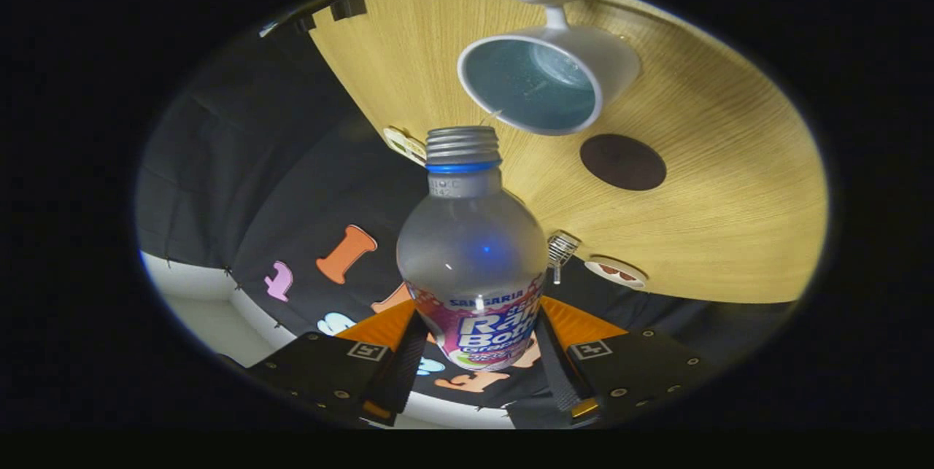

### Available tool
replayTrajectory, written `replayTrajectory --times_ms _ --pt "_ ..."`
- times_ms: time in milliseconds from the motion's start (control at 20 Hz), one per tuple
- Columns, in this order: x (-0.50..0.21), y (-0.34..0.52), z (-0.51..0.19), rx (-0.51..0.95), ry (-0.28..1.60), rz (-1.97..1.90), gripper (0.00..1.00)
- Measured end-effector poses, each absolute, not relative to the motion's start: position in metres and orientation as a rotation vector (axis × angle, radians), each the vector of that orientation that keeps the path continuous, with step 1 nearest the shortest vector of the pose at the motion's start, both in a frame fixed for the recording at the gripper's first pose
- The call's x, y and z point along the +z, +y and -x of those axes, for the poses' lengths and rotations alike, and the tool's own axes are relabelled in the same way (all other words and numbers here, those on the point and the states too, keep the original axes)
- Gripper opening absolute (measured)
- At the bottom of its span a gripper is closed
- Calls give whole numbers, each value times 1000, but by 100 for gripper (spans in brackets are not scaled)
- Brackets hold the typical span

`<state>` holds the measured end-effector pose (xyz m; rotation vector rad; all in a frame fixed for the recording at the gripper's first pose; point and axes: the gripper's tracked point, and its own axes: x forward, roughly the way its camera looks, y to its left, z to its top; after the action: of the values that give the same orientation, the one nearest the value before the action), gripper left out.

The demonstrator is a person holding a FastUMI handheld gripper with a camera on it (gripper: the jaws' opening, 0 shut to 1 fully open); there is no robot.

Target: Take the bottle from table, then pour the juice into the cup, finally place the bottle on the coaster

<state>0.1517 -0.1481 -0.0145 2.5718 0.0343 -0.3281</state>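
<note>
Wooden worktop (730, 184) tilts steeply beyond the fingers (478, 352), which are rolled sideways and clamp the bottle (473, 257) at its label. Beyond its mouth sit the cup (547, 79) and coaster (622, 162).

Gripper-mounted fisheye — rolled hard sideways

It looks forward along the fingers (408, 352), close behind the bottle (473, 265), toward the tilted-looking table (730, 221) — cup (547, 79) beyond.
</note>
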Motion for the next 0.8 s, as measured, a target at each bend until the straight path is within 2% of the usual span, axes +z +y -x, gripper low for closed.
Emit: replayTrajectory --times_ms 800 --pt "-35 -135 -153 -371 80 -2463 75"
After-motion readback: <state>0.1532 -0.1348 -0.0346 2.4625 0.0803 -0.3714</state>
